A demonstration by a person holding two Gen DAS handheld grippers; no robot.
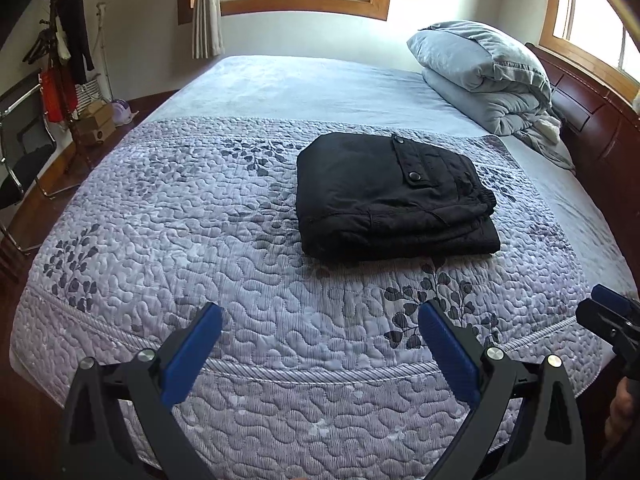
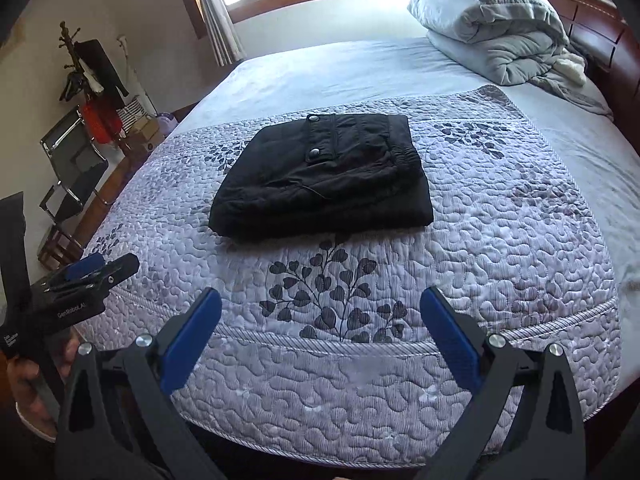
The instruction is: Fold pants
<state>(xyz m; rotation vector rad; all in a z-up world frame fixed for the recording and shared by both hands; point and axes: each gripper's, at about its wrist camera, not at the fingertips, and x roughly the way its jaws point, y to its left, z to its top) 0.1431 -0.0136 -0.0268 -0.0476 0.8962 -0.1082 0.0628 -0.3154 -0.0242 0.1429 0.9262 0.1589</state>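
Note:
Black pants (image 1: 390,198) lie folded into a compact rectangle on the quilted purple bedspread (image 1: 200,240), a snap pocket flap on top. They also show in the right wrist view (image 2: 324,182). My left gripper (image 1: 320,316) is open and empty, held back over the bed's near edge, well short of the pants. My right gripper (image 2: 320,300) is open and empty too, also near the front edge. The right gripper shows at the far right of the left wrist view (image 1: 608,308); the left one shows at the left of the right wrist view (image 2: 96,270).
A folded grey duvet and pillow (image 1: 484,76) sit at the head of the bed by the dark wooden headboard (image 1: 592,120). A coat rack (image 1: 60,60), a chair (image 2: 72,168) and boxes stand on the floor to the left.

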